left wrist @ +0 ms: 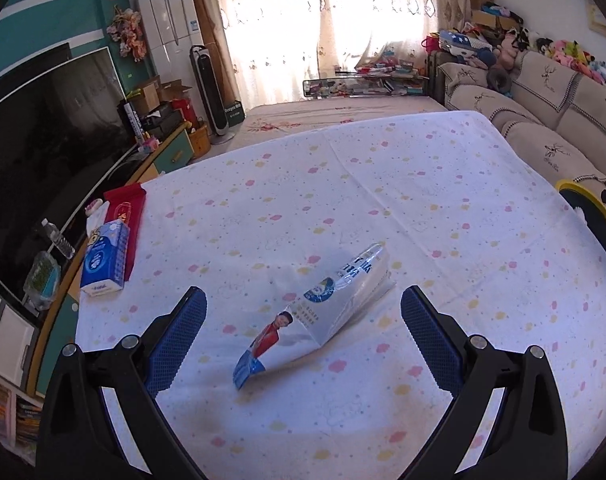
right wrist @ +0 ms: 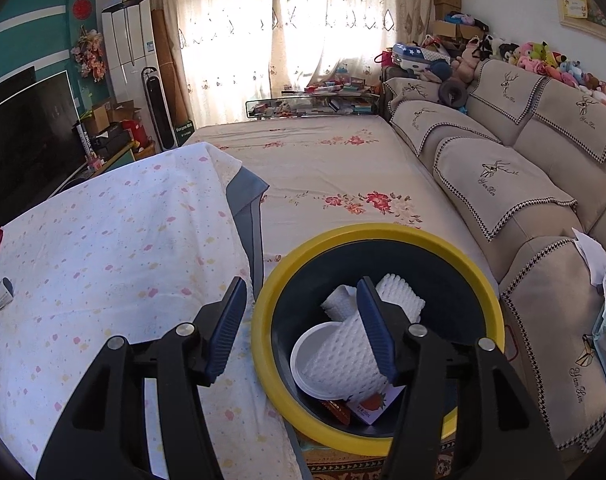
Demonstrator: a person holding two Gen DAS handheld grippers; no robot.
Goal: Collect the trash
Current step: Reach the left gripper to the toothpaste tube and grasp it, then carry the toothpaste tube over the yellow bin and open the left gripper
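Left wrist view: the left gripper [left wrist: 303, 308] is spread wide above an empty plastic wrapper [left wrist: 315, 316] that lies on the dotted tablecloth [left wrist: 423, 184]; its blue writing is not readable. A blue tissue pack [left wrist: 103, 260] lies far left. In the right wrist view, the right gripper [right wrist: 303, 320] is released, nothing between its fingers, over the yellow-rimmed trash bin [right wrist: 263, 344] holding white foam nets [right wrist: 343, 356] and a strawberry-printed card [right wrist: 373, 402].

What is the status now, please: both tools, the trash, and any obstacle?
Left tool open, over empty wrapper on table. Right tool open, empty, above yellow-rimmed bin; foam nets inside. Nothing in the way.
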